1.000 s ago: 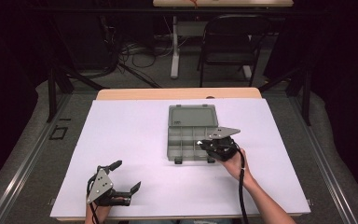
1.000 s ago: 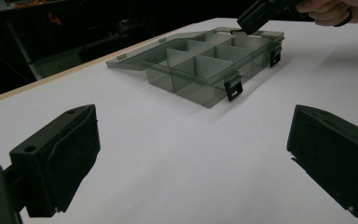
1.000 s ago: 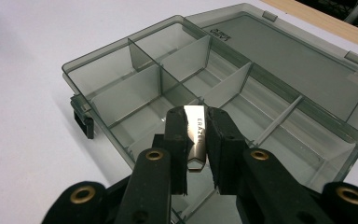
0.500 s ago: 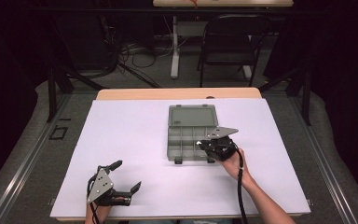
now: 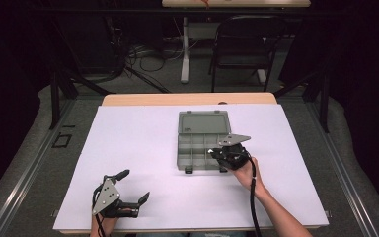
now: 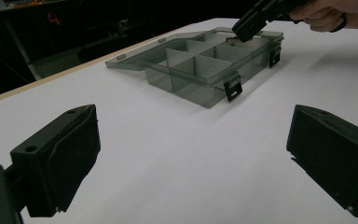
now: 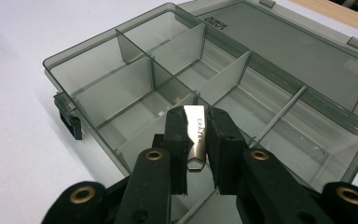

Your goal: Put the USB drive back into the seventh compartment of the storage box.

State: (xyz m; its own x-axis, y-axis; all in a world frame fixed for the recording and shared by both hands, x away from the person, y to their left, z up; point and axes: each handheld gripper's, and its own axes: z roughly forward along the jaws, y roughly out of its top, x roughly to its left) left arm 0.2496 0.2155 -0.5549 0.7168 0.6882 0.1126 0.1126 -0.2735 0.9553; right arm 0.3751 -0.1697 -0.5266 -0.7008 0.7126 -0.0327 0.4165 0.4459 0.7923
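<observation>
An open grey translucent compartment box (image 5: pixel 197 145) (image 6: pixel 200 70) (image 7: pixel 270 84) lies on the white table, its lid folded flat behind it. My right gripper (image 5: pixel 216 154) (image 7: pixel 196 122) hovers over the box's front right compartments, shut on a small white eraser (image 7: pixel 196 135) printed with the word ERASER. In the left gripper view the right gripper (image 6: pixel 247 23) tips down over the box's far end. My left gripper (image 5: pixel 133 186) (image 6: pixel 191 154) rests near the table's front left edge, jaws wide open with nothing between them, aimed toward the box.
The white table top (image 5: pixel 143 143) spreads wide between the left gripper and the box. A black chair (image 5: pixel 242 44) and cables (image 5: pixel 143 54) sit on the floor beyond the table's far edge. Black latches (image 6: pixel 233 88) hang on the box's front wall.
</observation>
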